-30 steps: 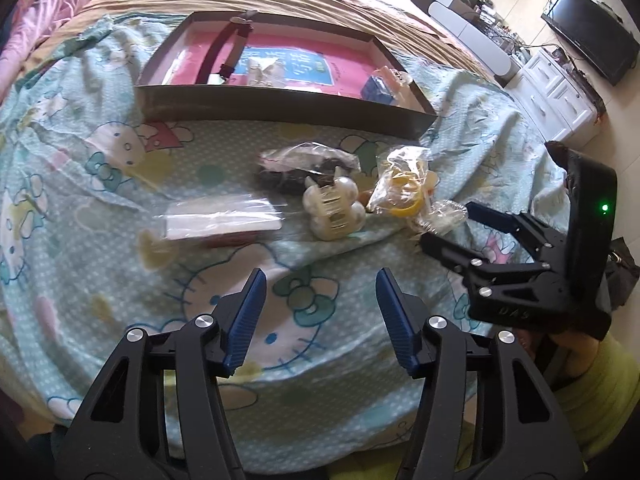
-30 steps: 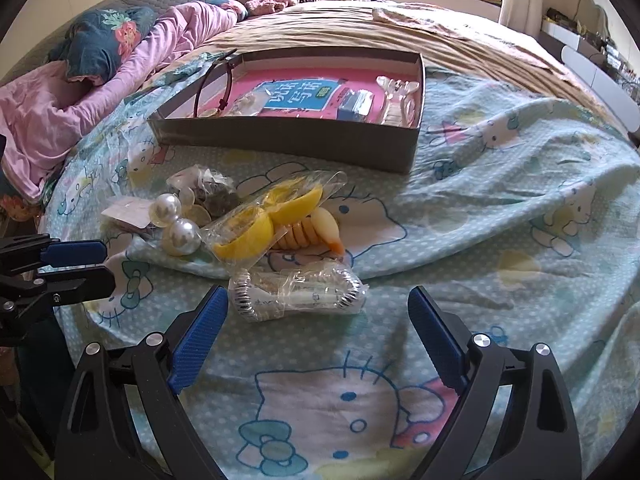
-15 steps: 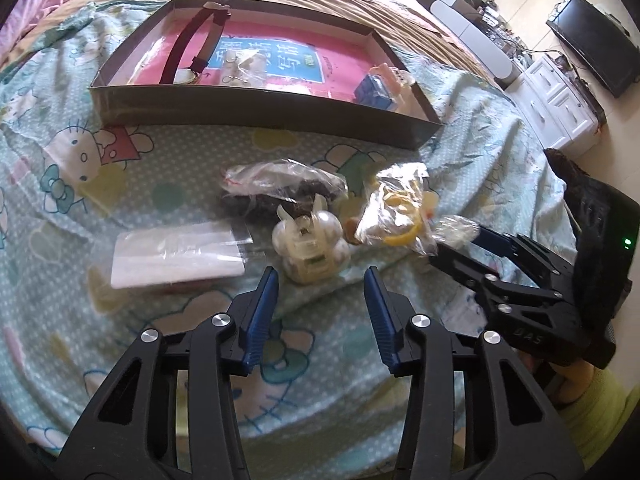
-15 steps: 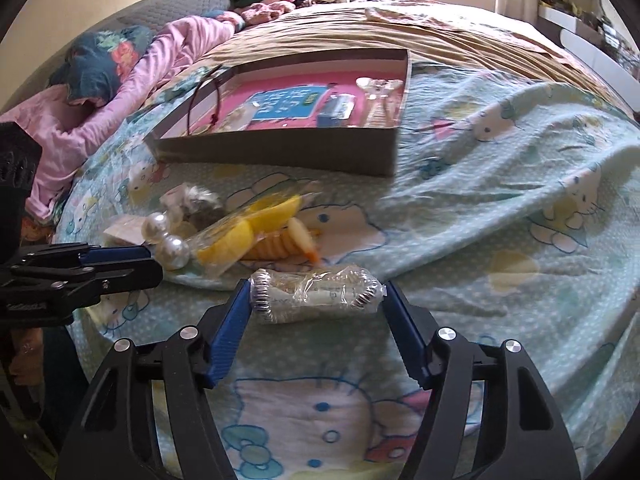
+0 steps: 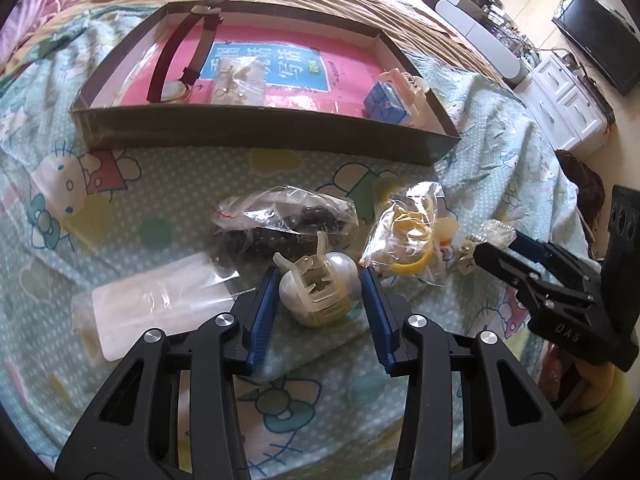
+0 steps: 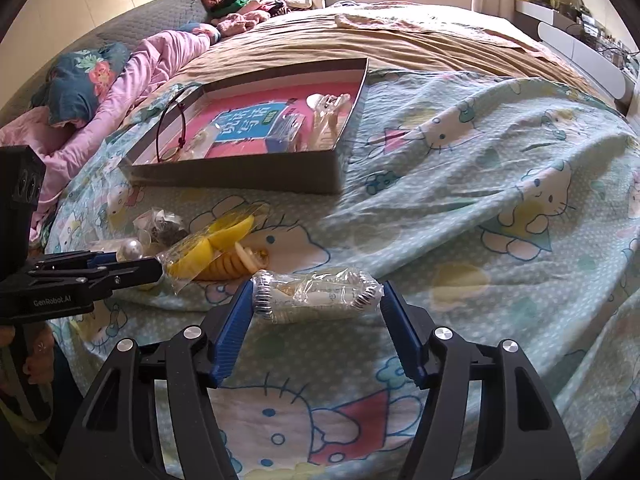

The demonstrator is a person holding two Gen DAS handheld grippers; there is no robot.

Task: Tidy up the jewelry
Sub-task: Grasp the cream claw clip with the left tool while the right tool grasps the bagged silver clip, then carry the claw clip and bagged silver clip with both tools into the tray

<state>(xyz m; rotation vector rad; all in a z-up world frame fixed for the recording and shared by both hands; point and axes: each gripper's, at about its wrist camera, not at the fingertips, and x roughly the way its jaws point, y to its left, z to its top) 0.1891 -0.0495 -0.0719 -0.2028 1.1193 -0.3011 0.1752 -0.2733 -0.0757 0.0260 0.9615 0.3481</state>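
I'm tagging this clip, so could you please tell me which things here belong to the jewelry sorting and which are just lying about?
Part of the job:
- pearl hair claw in the left gripper
- bagged bracelet between the closing right gripper
- yellow clip bag
- dark bead bag
- tray with watch

Just lying about:
- pink blanket
- floral pillow
- television

L tongs (image 5: 318, 284) shut on pearl claw clip (image 5: 320, 290); R tongs (image 6: 316, 300) closing round wrapped bracelet (image 6: 316, 294).
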